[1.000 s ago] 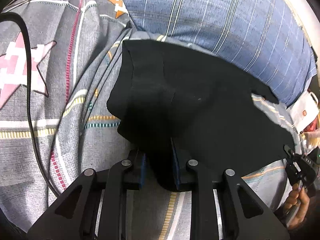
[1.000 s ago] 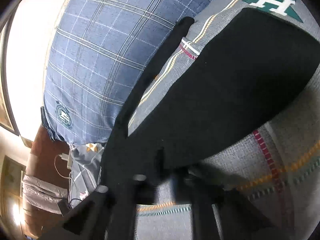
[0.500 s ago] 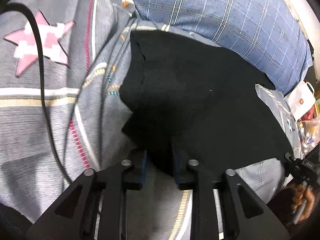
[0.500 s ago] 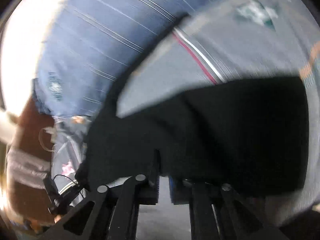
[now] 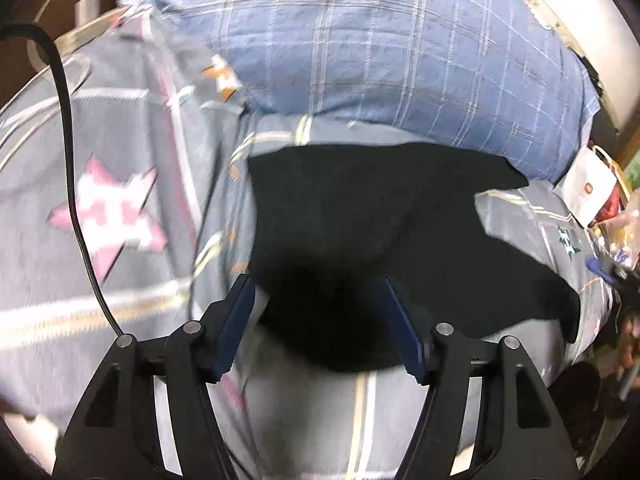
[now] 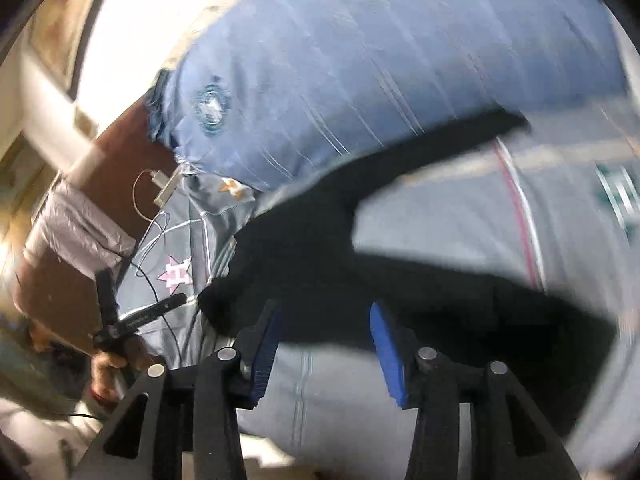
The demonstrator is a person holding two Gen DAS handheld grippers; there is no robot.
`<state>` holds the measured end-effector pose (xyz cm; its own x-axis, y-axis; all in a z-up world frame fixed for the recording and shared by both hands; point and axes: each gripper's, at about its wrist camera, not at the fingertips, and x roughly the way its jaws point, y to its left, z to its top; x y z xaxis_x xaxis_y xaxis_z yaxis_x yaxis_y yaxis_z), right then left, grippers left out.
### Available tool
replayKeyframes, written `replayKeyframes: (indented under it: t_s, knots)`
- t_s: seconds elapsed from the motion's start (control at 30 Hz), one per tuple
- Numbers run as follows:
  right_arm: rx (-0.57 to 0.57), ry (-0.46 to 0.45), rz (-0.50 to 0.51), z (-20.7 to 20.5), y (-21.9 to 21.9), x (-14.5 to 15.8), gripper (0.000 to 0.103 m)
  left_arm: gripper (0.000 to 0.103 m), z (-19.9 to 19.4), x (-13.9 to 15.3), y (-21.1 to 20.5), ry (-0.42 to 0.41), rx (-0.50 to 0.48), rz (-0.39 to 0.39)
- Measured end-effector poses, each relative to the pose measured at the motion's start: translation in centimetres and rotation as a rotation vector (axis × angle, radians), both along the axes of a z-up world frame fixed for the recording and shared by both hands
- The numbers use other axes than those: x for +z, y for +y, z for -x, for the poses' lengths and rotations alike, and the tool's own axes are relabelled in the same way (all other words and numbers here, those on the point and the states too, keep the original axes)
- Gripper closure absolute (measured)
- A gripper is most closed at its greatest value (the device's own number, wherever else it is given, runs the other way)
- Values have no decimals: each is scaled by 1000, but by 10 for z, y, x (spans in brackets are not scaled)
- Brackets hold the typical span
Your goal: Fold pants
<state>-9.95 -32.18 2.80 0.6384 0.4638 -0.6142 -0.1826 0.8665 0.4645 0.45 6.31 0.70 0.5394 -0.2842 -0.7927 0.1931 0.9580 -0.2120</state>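
Black pants (image 5: 360, 232) lie folded on a grey patterned bedspread (image 5: 120, 280), just below a blue plaid pillow. My left gripper (image 5: 318, 292) is open, its blue pads either side of the pants' near edge, holding nothing. In the right wrist view the pants (image 6: 400, 280) spread across the bed with one strip reaching up along the pillow. My right gripper (image 6: 326, 312) is open over the near edge of the pants. The left gripper (image 6: 120, 320) shows at the left of that view, in a hand.
A large blue plaid pillow (image 5: 400, 48) lies at the head of the bed, also in the right wrist view (image 6: 380, 72). A black cable (image 5: 68, 152) crosses the bedspread at left. White cables and a charger (image 6: 160, 188) lie near the pillow. A white bag (image 5: 592, 188) stands at right.
Both grippers have opened and let go of the pants, which now lie on the bed. Both have drawn back slightly from the cloth edge.
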Motion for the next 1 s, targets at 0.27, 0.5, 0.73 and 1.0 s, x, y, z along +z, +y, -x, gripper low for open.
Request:
replayKeyframes:
  t_s: [0.27, 0.5, 0.73, 1.0]
  knots:
    - [285, -58, 437, -154, 73, -9, 55, 37, -106, -19, -30, 66, -156, -41]
    - [463, -8, 617, -267, 97, -39, 55, 37, -184, -43, -43, 127, -258, -126]
    - [640, 23, 725, -313, 108, -66, 53, 37, -226, -71, -60, 164, -400, -231]
    - [772, 122, 731, -337, 114, -87, 42, 27, -260, -91, -77, 242, -506, -196]
